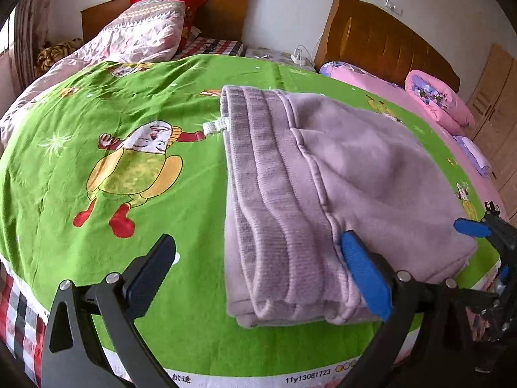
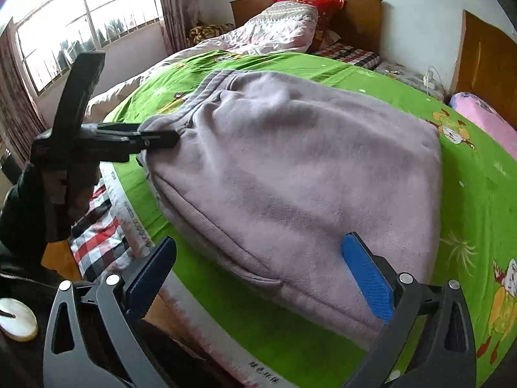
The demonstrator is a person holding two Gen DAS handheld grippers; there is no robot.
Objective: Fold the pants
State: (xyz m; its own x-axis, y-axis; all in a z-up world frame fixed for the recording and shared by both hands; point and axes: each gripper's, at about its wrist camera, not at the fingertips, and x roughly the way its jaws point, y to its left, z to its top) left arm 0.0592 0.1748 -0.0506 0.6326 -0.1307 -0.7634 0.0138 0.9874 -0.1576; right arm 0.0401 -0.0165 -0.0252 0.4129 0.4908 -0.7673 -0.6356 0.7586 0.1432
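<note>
The lilac pants (image 1: 339, 177) lie folded into a thick bundle on the green cartoon bedsheet (image 1: 113, 129), waistband layers stacked on the left side. My left gripper (image 1: 265, 271) is open, its jaws straddling the near waistband end, the blue pad resting on the fabric. In the right wrist view the pants (image 2: 307, 177) fill the middle. My right gripper (image 2: 268, 271) is open, its jaws around the near edge of the bundle. The left gripper (image 2: 155, 137) shows there at the bundle's left corner; the right gripper (image 1: 475, 226) shows at the far right in the left wrist view.
The bed's near edge shows a checked sheet (image 2: 97, 236) below the green one. A pink patterned quilt (image 1: 139, 32) and wooden headboard (image 1: 226, 9) lie at the far end. A second bed with pink bedding (image 1: 436, 103) stands to the right. A window (image 2: 80, 22) is on the left.
</note>
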